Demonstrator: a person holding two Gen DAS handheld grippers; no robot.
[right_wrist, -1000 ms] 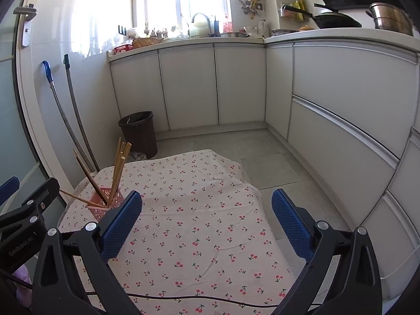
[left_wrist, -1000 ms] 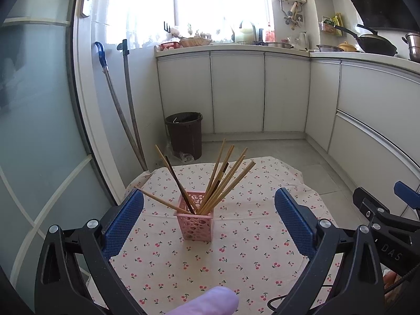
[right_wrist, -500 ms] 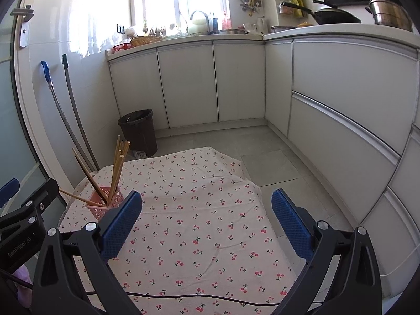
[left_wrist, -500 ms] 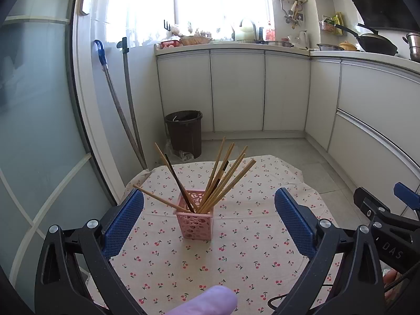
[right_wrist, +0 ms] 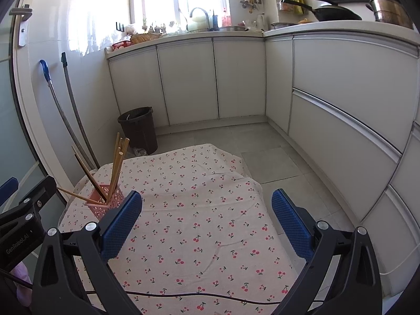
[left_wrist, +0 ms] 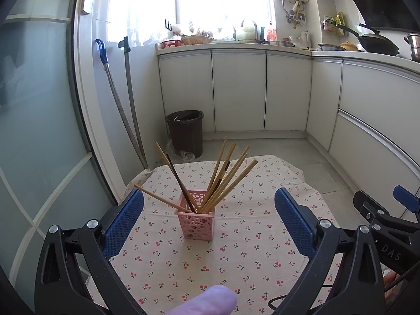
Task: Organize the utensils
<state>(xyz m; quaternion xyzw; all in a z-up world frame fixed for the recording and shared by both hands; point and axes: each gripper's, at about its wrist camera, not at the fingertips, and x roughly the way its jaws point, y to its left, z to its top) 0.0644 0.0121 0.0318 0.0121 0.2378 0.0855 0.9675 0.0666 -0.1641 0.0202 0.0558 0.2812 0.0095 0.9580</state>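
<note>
A pink perforated holder (left_wrist: 196,220) stands upright on a cherry-print cloth (left_wrist: 236,249) on the floor. Several wooden chopsticks (left_wrist: 228,178) and a dark one fan out of it. My left gripper (left_wrist: 208,220) is open and empty, held above the cloth with the holder between and beyond its fingers. My right gripper (right_wrist: 207,220) is open and empty over bare cloth (right_wrist: 197,210); the holder (right_wrist: 106,202) sits to its left, partly behind the left finger. The right gripper also shows at the right edge of the left wrist view (left_wrist: 383,218).
A dark bin (left_wrist: 186,131) stands beyond the cloth by the white cabinets (left_wrist: 236,92). Two long handles (left_wrist: 126,110) lean on the left wall beside a glass door (left_wrist: 39,131). A black cable (right_wrist: 197,295) crosses the near cloth. A gloved fingertip (left_wrist: 207,302) shows at bottom.
Both grippers have drifted slightly; the holder sits a little lower and nearer in the left wrist view. Both stay open and empty. The chopsticks have not moved.
</note>
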